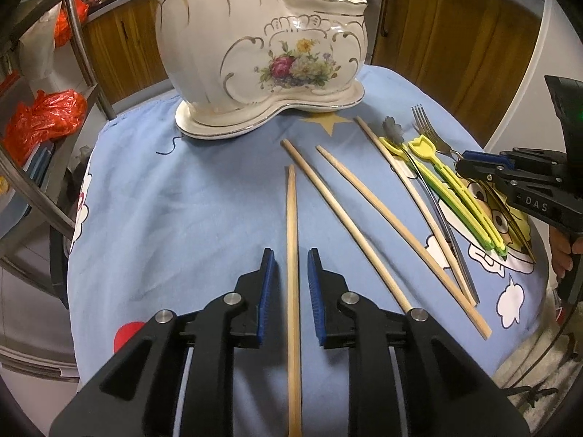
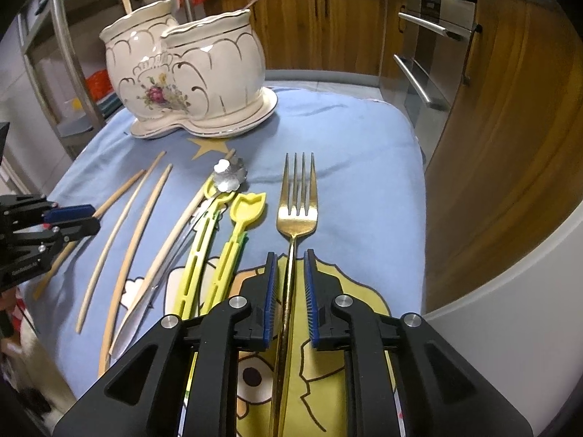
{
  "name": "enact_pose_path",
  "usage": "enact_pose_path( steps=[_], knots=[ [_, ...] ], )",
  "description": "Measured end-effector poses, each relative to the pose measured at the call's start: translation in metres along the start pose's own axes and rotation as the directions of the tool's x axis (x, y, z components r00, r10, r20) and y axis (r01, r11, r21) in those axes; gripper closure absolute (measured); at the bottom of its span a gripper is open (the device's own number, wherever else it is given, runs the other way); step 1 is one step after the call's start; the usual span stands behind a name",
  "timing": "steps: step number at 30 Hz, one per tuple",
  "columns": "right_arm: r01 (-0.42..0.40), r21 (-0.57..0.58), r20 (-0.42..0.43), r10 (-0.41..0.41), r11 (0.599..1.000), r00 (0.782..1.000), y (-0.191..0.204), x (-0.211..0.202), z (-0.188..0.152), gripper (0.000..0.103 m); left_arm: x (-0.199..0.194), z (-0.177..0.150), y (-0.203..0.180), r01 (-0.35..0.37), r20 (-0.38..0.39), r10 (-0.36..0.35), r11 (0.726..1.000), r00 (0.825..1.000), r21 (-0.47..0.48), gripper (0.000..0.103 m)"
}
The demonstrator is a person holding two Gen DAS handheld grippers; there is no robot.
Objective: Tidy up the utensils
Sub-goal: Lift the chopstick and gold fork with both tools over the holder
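Our left gripper straddles a wooden chopstick lying on the blue cloth, jaws apart and clear of it. Our right gripper likewise brackets the gold fork by its handle, pads not touching. Beyond lie more chopsticks and yellow utensils. Farthest stands the ceramic holder.

A glossy glazed ceramic utensil holder with gilt lines and a painted floral motif is seen on matt blue printed cloth. The chopsticks are of pale, unvarnished wood. The fork is of polished gold-toned metal. The yellow utensils are of smooth plastic. The tongs are formed of matt black plastic with ribbed blue pads.
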State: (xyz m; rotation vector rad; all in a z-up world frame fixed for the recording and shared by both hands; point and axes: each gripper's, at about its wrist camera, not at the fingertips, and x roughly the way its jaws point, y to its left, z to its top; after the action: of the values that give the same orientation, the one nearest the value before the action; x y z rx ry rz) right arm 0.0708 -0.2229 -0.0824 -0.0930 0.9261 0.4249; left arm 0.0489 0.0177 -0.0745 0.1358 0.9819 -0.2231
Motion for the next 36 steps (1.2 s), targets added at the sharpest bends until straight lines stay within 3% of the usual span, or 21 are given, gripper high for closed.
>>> enact_pose_path(
  steps=[4,11,18,25,31,36],
  knots=[
    [-0.023,0.035,0.003,0.023,0.999,1.0,-0.005,-0.001,0.0,0.096,0.001,0.0,0.001,-0.005,0.027,0.005,1.0,1.0,0.009,0.097],
    [-0.042,0.021,0.115,0.04,0.999,0.993,-0.001,-0.03,0.003,0.096,-0.01,-0.003,0.002,0.012,0.1,-0.015,1.0,0.995,0.026,0.097],
    [-0.036,-0.017,0.245,0.039,0.999,0.969,0.007,-0.064,0.009,0.096,-0.04,0.004,0.002,0.036,0.223,-0.041,0.999,0.974,0.025,0.097],
    [-0.031,-0.047,0.354,0.046,0.998,0.934,0.012,-0.093,0.012,0.096,-0.068,0.009,0.005,0.056,0.351,-0.06,0.998,0.934,0.022,0.097],
    [-0.004,-0.063,0.467,0.033,0.998,0.884,0.021,-0.112,0.02,0.096,-0.084,0.009,0.012,0.058,0.453,-0.053,0.998,0.89,0.002,0.097],
    [-0.003,-0.064,0.511,0.036,0.998,0.859,0.03,-0.117,0.037,0.097,-0.096,0.017,0.025,0.111,0.552,-0.069,0.993,0.831,-0.043,0.097]
  ],
)
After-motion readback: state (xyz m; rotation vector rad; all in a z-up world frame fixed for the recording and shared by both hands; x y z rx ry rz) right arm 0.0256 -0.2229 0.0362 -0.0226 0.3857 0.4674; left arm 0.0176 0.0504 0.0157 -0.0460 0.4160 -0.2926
